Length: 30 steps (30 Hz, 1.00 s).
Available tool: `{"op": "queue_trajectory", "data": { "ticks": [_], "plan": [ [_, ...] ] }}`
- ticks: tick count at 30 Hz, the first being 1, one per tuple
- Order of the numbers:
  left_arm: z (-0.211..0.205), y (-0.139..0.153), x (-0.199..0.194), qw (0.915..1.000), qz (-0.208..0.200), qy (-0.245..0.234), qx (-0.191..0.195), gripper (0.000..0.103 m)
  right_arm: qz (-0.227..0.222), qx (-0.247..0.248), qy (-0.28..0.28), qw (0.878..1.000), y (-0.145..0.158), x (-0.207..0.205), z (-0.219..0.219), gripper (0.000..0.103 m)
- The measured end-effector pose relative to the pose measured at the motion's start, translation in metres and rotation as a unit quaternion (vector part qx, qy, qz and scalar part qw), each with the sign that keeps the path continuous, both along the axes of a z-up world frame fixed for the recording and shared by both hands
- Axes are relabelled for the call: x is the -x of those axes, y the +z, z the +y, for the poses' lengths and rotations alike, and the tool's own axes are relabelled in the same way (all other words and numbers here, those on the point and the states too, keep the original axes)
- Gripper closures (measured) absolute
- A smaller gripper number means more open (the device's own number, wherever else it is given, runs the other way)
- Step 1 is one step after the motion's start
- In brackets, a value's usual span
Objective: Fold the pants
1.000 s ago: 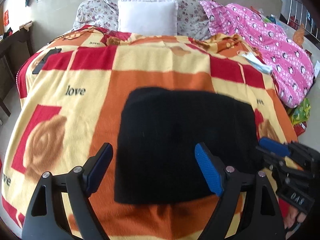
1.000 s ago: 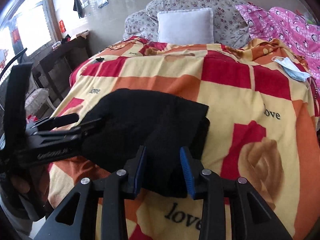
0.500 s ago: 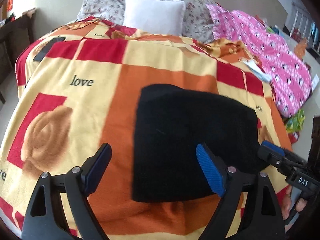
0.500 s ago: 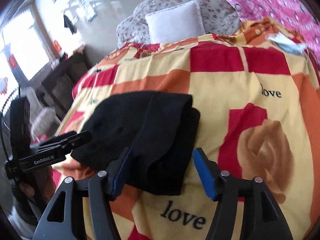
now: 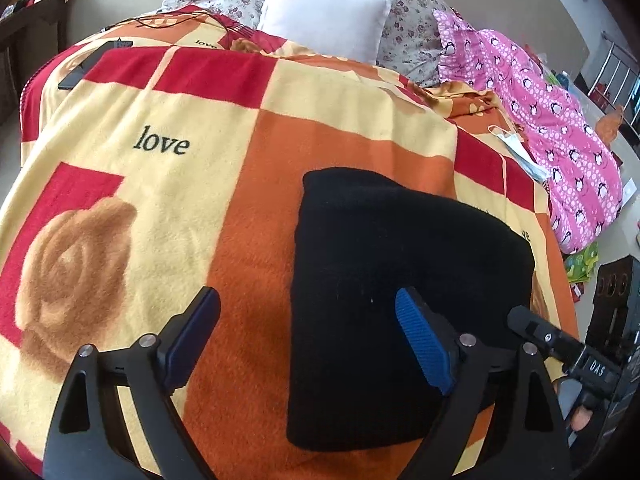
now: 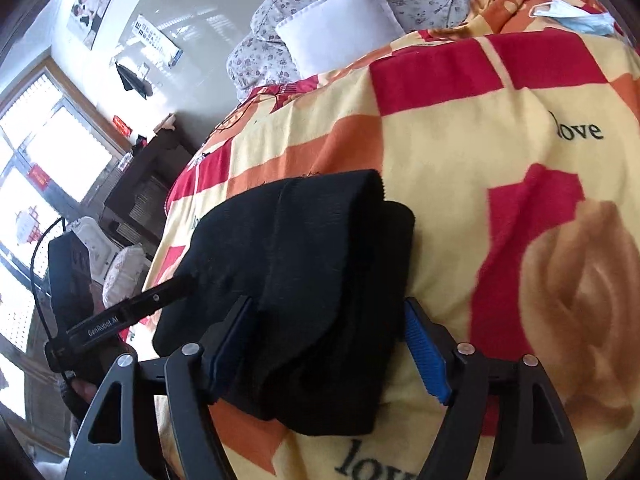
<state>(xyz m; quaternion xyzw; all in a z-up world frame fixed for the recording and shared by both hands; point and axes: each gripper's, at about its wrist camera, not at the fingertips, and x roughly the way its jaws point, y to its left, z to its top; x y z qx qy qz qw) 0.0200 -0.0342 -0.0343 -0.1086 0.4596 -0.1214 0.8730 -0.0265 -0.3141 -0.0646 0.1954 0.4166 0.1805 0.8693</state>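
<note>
The black pants [image 5: 392,280] lie folded into a thick rectangle on the orange, yellow and red blanket [image 5: 160,184]. My left gripper [image 5: 308,340] is open and empty, held above the pants' left edge. My right gripper [image 6: 328,348] is open, its jaws spread on either side of the near end of the folded pants [image 6: 312,288] without gripping them. The right gripper also shows at the right edge of the left wrist view [image 5: 560,344], and the left gripper at the left of the right wrist view [image 6: 120,316].
A white pillow [image 5: 324,12] and floral bedding [image 5: 408,12] lie at the bed's head. A pink penguin-print cloth [image 5: 560,128] and a face mask [image 5: 516,148] lie at the right. A dark desk [image 6: 148,176] stands by the window.
My right gripper has opened and let go of the pants' edge, and both cameras have tilted. My left gripper has shifted left, staying open.
</note>
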Motion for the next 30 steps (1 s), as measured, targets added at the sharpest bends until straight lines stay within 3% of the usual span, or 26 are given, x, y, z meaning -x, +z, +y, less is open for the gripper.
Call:
{"op": "queue_trajectory", "data": {
  "ticks": [9,12,13,15,17,20,23,30],
  "plan": [
    [-0.005,-0.006,-0.003,0.9999,0.001,0.011,0.012,0.003,-0.008,0.021,-0.004,1.000,0.000,0.000,0.009,0.023],
    [-0.009,-0.009,-0.002,0.9997,0.002,0.008,0.024,0.004,-0.014,0.026,-0.008,1.000,0.001,0.001,0.009,0.029],
    [-0.010,-0.009,-0.001,0.9996,0.001,0.003,0.028,0.008,-0.019,0.031,-0.011,0.999,0.001,0.003,0.010,0.035],
    [-0.014,-0.005,0.003,0.9986,-0.004,-0.021,0.049,0.038,-0.031,0.031,-0.016,0.999,0.004,0.007,0.009,0.046],
    [-0.021,0.005,0.010,0.9989,-0.022,-0.033,0.025,0.054,-0.040,0.031,-0.018,0.999,0.010,0.009,0.008,0.060],
    [-0.021,0.018,0.013,0.9982,-0.030,-0.044,0.026,0.069,-0.055,0.045,-0.013,0.997,0.023,0.012,0.012,0.065],
    [-0.017,0.034,0.011,0.9971,-0.039,-0.052,0.041,0.074,-0.073,0.044,-0.004,0.996,0.038,0.011,0.016,0.068],
    [-0.010,0.051,-0.011,0.9971,-0.064,-0.034,0.023,0.074,-0.101,0.051,0.006,0.994,0.062,-0.016,0.036,0.069]
  ]
}}
